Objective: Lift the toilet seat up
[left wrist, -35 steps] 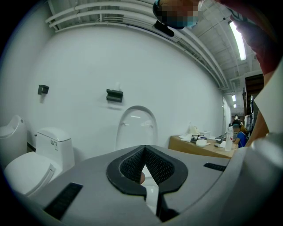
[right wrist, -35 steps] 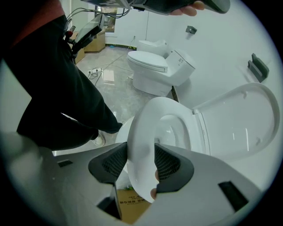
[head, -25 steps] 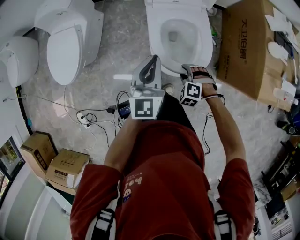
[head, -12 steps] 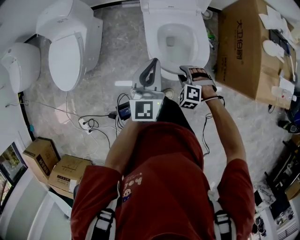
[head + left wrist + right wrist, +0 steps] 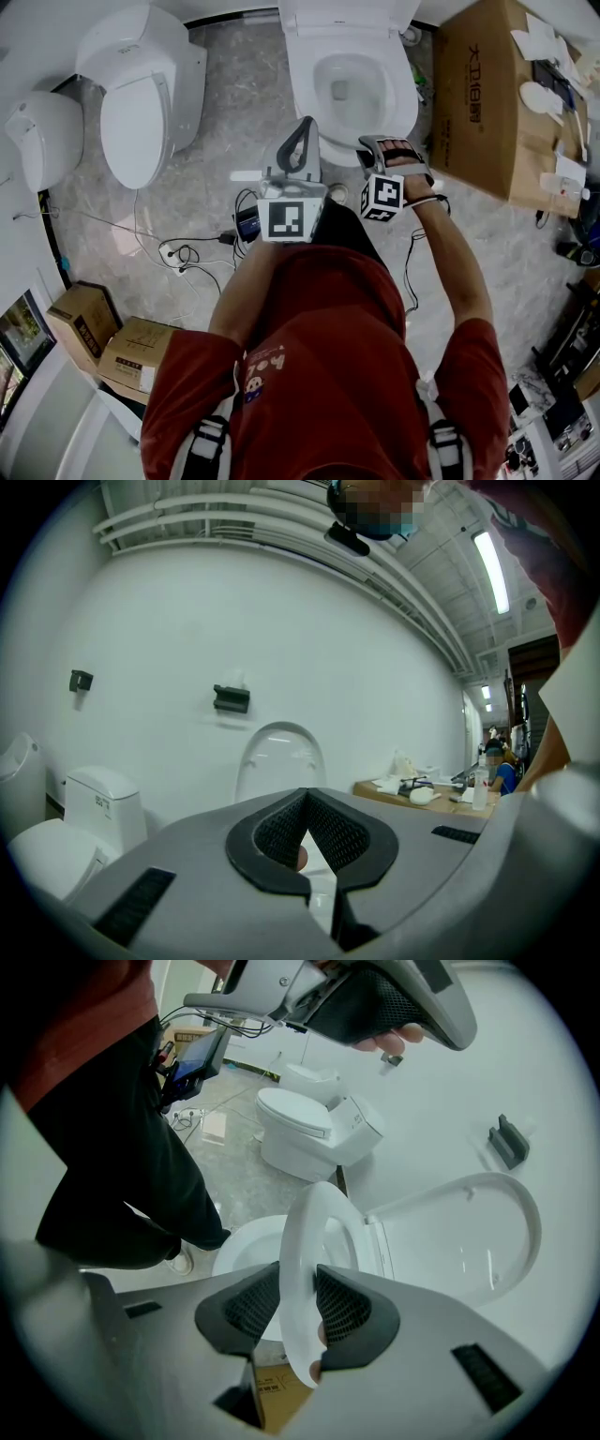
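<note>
Pinching the toilet seat at its front rim, our right gripper has just been closing its jaws, and the pads press on both faces of the white ring. We see the seat tilted up off the bowl, short of the raised lid. Our left gripper hovers apart from the toilet, jaws pressed together on nothing.

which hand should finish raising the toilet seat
Right. The right tool has just been closing and grips the rim of the half-raised toilet seat. The left tool is shut, empty and aimed at the wall.
</note>
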Motion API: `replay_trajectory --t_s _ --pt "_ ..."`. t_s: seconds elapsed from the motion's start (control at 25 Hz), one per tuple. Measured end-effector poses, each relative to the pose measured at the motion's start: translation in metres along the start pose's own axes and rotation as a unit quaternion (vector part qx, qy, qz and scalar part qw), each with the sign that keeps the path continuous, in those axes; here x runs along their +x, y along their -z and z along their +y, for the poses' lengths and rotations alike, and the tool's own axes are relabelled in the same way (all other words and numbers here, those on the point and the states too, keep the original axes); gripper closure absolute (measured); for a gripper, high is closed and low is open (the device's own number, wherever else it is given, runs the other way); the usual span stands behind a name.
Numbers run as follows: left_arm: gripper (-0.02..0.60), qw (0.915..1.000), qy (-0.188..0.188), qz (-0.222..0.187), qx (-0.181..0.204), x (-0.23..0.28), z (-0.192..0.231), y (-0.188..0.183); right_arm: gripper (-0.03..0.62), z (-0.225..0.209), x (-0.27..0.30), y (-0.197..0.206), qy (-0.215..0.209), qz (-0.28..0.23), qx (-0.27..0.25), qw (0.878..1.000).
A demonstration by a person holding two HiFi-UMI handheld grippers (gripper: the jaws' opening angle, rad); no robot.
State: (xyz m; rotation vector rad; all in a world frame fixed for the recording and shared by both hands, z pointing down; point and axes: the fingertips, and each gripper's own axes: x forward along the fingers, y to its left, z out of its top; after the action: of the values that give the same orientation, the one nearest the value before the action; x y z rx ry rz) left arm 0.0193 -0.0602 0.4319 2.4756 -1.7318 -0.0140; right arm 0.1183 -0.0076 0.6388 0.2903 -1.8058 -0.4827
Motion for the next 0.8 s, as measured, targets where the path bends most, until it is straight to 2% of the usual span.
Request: replay_trajectory --t_s 0.8 --pt "0.572 0.9996 0.004 -0.027 0.003 0.001 -0.002 -0.027 0.491 -0.048 -0.025 -0.006 0.075 0.005 -0.013 0.997"
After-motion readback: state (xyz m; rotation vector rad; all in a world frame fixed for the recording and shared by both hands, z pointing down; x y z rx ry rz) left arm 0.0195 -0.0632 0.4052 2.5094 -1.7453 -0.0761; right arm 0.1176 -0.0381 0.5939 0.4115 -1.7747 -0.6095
